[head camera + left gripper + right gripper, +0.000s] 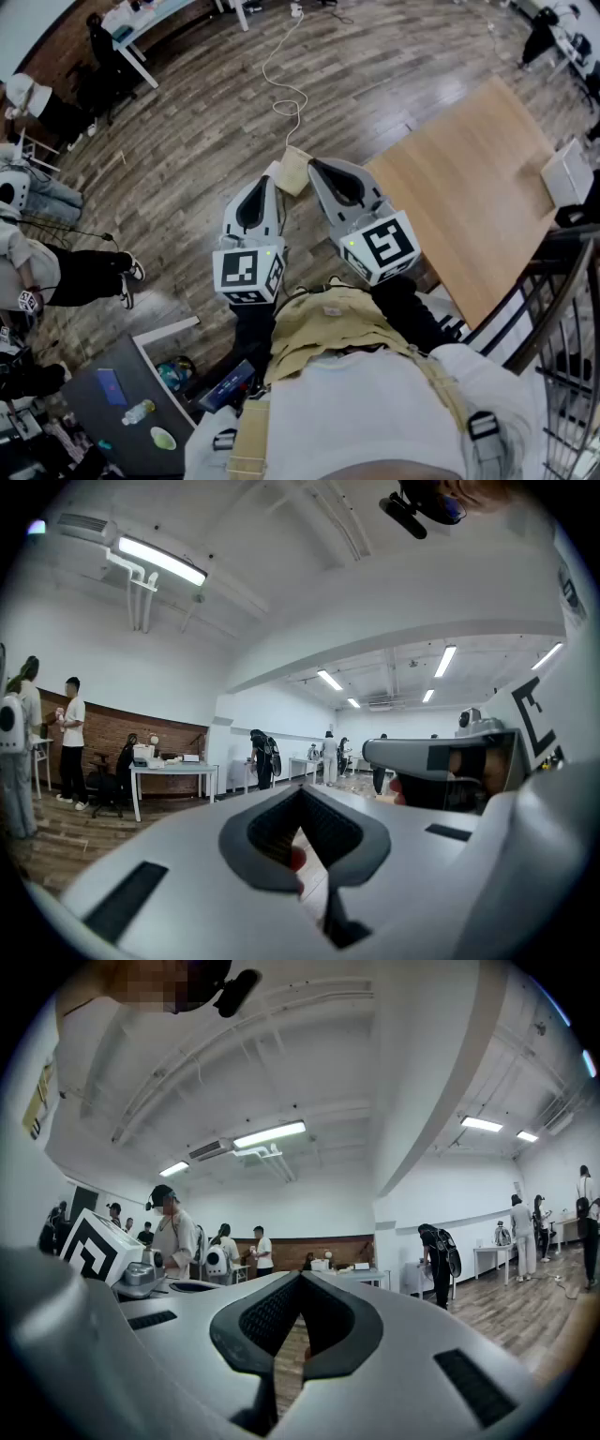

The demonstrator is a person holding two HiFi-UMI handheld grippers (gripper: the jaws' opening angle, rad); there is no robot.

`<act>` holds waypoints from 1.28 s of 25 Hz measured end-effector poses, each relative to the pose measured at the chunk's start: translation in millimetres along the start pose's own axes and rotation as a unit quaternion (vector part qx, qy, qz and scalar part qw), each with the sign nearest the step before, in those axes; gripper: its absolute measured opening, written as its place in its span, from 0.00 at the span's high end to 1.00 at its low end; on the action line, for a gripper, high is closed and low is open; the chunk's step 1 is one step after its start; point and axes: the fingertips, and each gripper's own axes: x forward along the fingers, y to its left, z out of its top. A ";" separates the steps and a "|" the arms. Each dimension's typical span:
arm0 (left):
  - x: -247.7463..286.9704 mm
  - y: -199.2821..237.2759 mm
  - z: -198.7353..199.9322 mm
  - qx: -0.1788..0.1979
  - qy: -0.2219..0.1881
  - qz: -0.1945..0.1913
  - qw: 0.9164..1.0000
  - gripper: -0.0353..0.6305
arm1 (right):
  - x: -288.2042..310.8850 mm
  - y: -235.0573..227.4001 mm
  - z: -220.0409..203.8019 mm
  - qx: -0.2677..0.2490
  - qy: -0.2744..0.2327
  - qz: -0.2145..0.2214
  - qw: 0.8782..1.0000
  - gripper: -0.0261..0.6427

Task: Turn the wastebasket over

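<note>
A: Head view first. Where does the wastebasket lie against the jaws?

B: A beige boxy container (pixel 296 172), which I take for the wastebasket, lies on the plank floor (pixel 197 141). It is at 12 o'clock from the two grippers, just beyond their tips and between them. I can't tell whether either tip touches it. The left gripper (pixel 264 190) and the right gripper (pixel 323 173) point side by side. Each has its jaws together with nothing clamped.

A: And around it?

B: A white cable (pixel 286 89) snakes off at 12 o'clock from the container. A wooden tabletop (pixel 469 178) fills 3 o'clock, with a white box (pixel 567 173) at its far edge. A dark table (pixel 94 394) carrying a bottle (pixel 139 411) sits at 8 o'clock, and people sit at 9 o'clock.

A: Left gripper view?

B: The jaws meet at their tips. A pale strip (pixel 314 869) shows in the slot below them, but I can't tell whether it is the container. The right gripper crosses at 3 o'clock. At 9 o'clock a white table (pixel 173 771) stands before a brick wall (pixel 112 733).

A: Right gripper view?

B: The jaws are together again, with only floor planks showing through the slot. The left gripper's marker cube (pixel 94 1246) is at 9 o'clock, beside a person in a cap (pixel 173 1232). Another person (pixel 439 1260) bends over at 3 o'clock.
</note>
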 end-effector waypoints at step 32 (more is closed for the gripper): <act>17.4 -7.5 -24.9 -0.009 0.029 0.016 0.999 0.95 | -6.3 -25.9 -27.7 0.021 0.018 0.005 1.000 0.93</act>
